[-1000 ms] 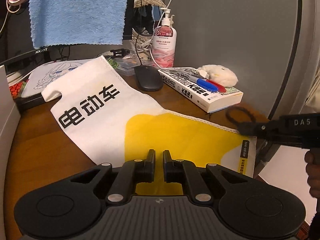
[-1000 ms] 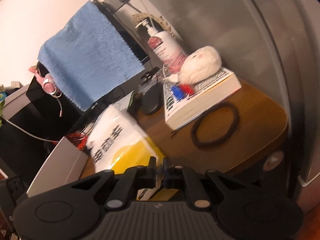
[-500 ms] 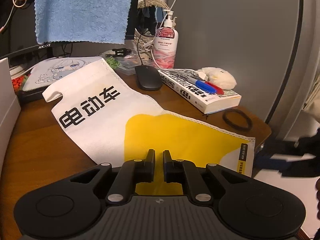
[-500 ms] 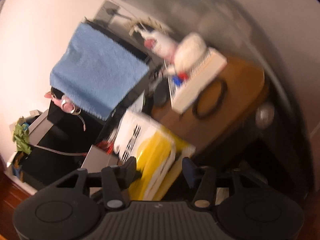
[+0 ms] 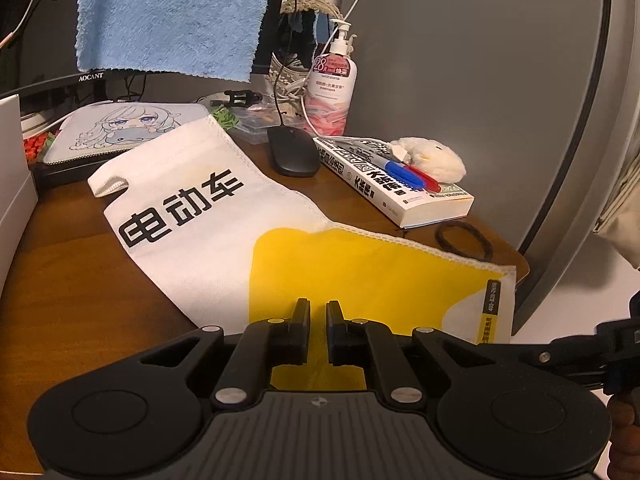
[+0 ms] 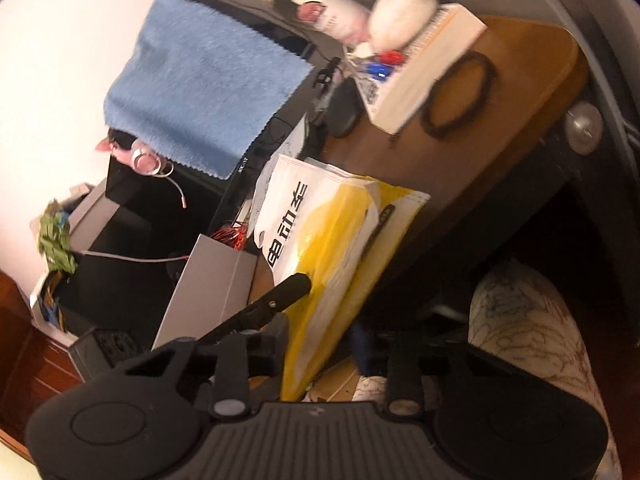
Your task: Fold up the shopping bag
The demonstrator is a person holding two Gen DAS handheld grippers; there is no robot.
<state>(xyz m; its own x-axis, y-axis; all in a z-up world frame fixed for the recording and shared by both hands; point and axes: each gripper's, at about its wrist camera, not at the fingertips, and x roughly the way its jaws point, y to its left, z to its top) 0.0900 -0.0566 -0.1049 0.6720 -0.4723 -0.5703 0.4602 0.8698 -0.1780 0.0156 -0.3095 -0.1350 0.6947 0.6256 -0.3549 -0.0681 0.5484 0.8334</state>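
The shopping bag (image 5: 192, 200) reads "电动车", the monitor (image 5: 60, 80) "AOCANT", the pump bottle (image 5: 332, 80) "28".

left gripper (image 5: 318, 312): fingers nearly together | right gripper (image 6: 320, 340): spread wide, tilted

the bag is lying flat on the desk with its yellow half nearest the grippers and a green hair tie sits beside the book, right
Not quite: the hair tie beside the book is black, not green, as the left wrist view shows. The rest holds: the shopping bag lies flat on the desk, yellow half nearest the grippers.
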